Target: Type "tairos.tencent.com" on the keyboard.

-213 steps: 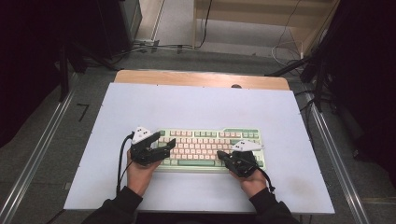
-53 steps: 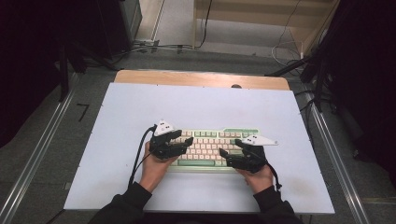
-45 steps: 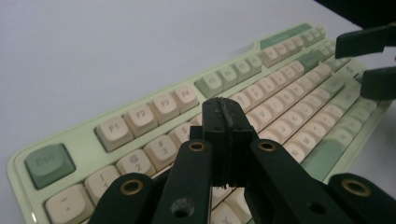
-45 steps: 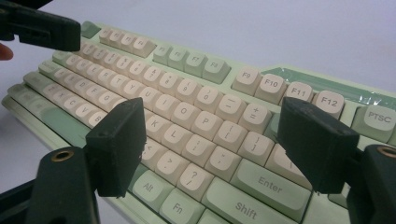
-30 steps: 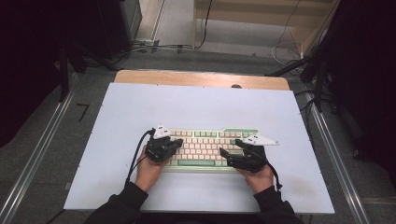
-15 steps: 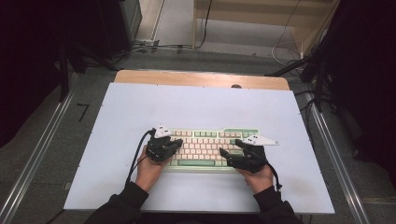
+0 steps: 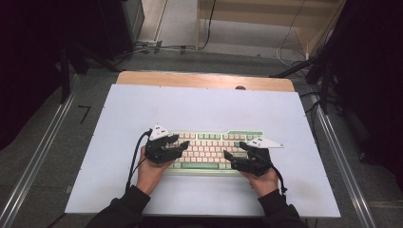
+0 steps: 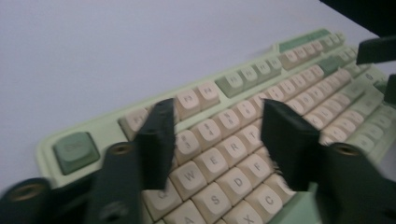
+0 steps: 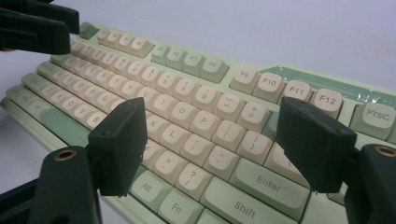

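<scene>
A pale green keyboard (image 7: 209,148) with cream keys lies on the white tabletop (image 7: 204,109), near its front. My left gripper (image 7: 179,142) hovers over the keyboard's left end, pointing right. In the left gripper view its jaws (image 8: 217,116) stand open just above the W, E, S, D keys, gripping nothing. My right gripper (image 7: 233,151) sits over the keyboard's right part, pointing left. Its jaws (image 9: 212,116) are open above the letter and punctuation keys beside Enter, with nothing between them. Each gripper shows far off in the other's view: right gripper (image 8: 378,49), left gripper (image 9: 32,23).
A wooden strip (image 7: 204,80) runs along the table's far edge. Metal rails (image 7: 43,156) flank both sides, and cables (image 7: 157,46) lie on the floor beyond. White surface lies open behind and beside the keyboard.
Since the earliest frame both hands have come inward over the keyboard, the left gripper shifting right onto its left end. Over the last second nothing moves noticeably.
</scene>
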`<state>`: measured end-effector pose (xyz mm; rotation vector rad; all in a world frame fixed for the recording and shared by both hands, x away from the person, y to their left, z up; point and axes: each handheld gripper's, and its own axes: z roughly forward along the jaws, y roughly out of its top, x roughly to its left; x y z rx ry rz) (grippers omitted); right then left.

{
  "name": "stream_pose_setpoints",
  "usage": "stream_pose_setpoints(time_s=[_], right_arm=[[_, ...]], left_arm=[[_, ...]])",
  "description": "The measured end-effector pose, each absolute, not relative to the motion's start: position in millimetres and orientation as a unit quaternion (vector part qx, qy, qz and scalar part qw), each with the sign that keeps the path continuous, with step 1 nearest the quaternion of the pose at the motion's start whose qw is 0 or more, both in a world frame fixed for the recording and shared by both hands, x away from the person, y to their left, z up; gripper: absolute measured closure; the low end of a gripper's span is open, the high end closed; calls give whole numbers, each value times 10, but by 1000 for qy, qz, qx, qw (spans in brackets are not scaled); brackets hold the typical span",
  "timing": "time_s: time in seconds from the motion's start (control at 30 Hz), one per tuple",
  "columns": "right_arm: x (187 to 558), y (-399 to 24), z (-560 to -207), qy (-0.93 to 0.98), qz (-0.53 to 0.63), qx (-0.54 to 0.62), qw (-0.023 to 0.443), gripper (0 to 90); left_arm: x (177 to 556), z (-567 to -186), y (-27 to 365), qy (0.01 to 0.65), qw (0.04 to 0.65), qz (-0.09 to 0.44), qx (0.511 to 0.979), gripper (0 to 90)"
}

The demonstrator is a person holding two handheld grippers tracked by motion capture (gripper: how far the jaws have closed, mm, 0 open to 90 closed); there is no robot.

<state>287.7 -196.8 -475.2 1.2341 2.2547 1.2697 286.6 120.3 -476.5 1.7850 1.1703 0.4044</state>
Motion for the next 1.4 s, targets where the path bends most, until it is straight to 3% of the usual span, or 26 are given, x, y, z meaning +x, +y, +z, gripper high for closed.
stream_pose_setpoints(time_s=[0.17,0.43,0.7,0.9,1.0,1.4], right_arm=[[2869,-1967,-4743,778,441,425,140,234],[2860,-1948,-4749,782,436,423,137,273],[2824,-1895,-4756,794,441,397,130,480],[2806,-1845,-4753,796,453,380,129,767],[2807,-1793,-4755,801,455,370,123,870],[2844,-1470,-4859,824,445,338,94,873]], left_arm=[[2845,-4767,1302,502,468,187,703,288],[2853,-4793,1377,524,464,191,689,287],[2849,-4807,1367,525,462,193,688,309],[2854,-4823,1373,529,463,193,684,312],[2858,-4829,1373,528,463,193,685,312],[2859,-4837,1376,527,465,194,684,313]])
